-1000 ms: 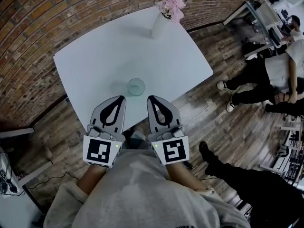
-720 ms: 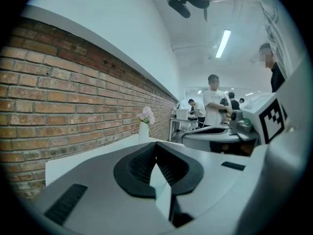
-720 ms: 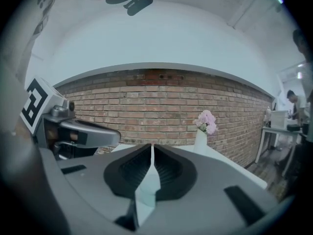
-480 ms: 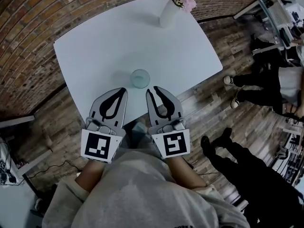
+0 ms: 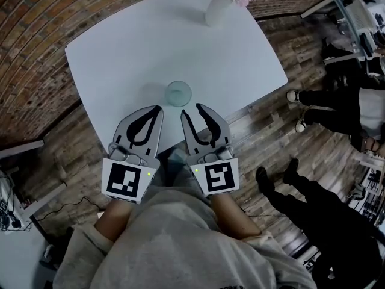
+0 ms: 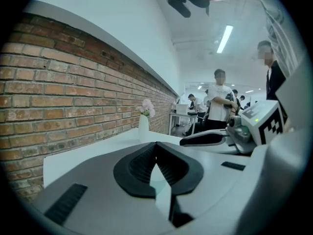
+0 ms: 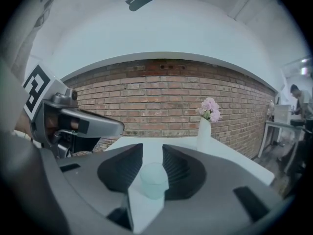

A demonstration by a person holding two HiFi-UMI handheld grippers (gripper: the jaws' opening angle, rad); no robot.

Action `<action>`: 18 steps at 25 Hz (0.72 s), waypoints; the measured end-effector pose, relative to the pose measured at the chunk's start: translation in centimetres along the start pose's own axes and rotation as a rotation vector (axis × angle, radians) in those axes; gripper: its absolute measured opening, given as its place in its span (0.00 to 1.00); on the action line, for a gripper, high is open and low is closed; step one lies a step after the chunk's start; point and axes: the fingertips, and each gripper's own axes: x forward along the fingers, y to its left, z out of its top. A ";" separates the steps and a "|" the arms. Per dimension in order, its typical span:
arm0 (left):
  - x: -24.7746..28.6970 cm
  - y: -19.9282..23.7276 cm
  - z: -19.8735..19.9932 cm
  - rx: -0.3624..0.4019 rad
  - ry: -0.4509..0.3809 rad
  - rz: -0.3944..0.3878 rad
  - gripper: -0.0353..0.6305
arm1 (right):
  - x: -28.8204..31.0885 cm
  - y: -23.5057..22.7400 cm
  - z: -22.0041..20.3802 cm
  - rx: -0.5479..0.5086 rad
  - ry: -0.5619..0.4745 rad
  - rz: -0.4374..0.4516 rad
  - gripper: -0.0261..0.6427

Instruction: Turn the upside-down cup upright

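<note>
Showing cup [image 7: 153, 179], right gripper view; bystanders [image 6: 219, 102], left.

I see even, cool light, ceiling strip lamp [image 6: 224, 38] glaring in the left gripper view, faint shadow beside the cup [image 5: 178, 93], fisheye bending, black vignetted corners

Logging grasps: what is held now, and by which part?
Nothing. Left gripper shut, empty; right gripper has just been opening, nothing between its fingers; cup ahead, untouched.

A white desk [image 5: 150, 47] fills the upper middle of the frame. A clear cup [image 5: 178, 93] stands near its lower edge, and a white vase [image 5: 218, 6] stands at its top right.
</note>
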 end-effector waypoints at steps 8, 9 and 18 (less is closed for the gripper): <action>0.6 -0.4 -0.4 0.005 0.023 -0.011 0.07 | 0.7 -0.1 -2.0 -0.001 0.043 0.011 0.29; 0.6 -0.5 -0.5 0.006 0.027 -0.011 0.07 | 0.7 -0.2 -2.2 0.002 0.049 0.012 0.31; 0.9 -0.6 -0.9 0.008 0.054 -0.015 0.07 | 1.8 -0.2 -4.4 0.021 0.094 0.015 0.39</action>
